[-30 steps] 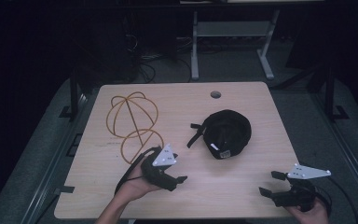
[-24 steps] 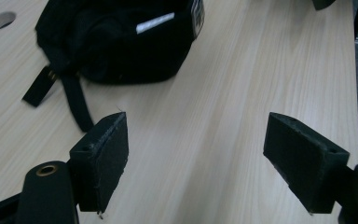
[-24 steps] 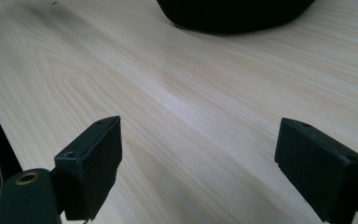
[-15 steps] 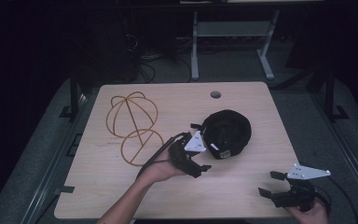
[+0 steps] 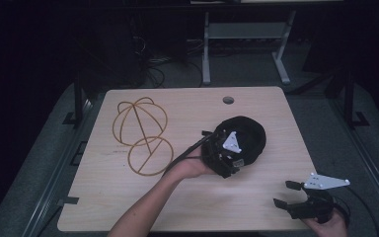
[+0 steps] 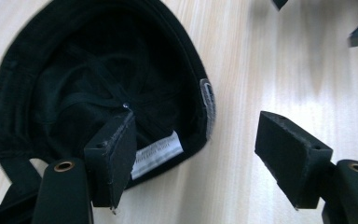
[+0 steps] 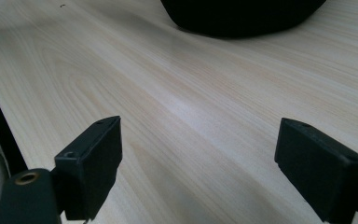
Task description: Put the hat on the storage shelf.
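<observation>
On table [image 5: 128, 197], right of centre, black cap [image 5: 249, 133] lies upside down, opening up; inside: seam tapes meeting at crown and white label [image 6: 157, 154], print unreadable. Left of cap: wire cap frame [image 5: 140, 133], bare. Left gripper [image 5: 222, 160] at cap's near rim, covering part of it; jaws wide, have just been closing, one jaw over cap's inside, other outside rim, no pad pressing. Right gripper [image 5: 288, 195] well right of cap near table edge, jaws wide, nothing held.

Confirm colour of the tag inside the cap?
White, with faint print, on the black cap lining; the tag shows best in the left gripper view.
</observation>
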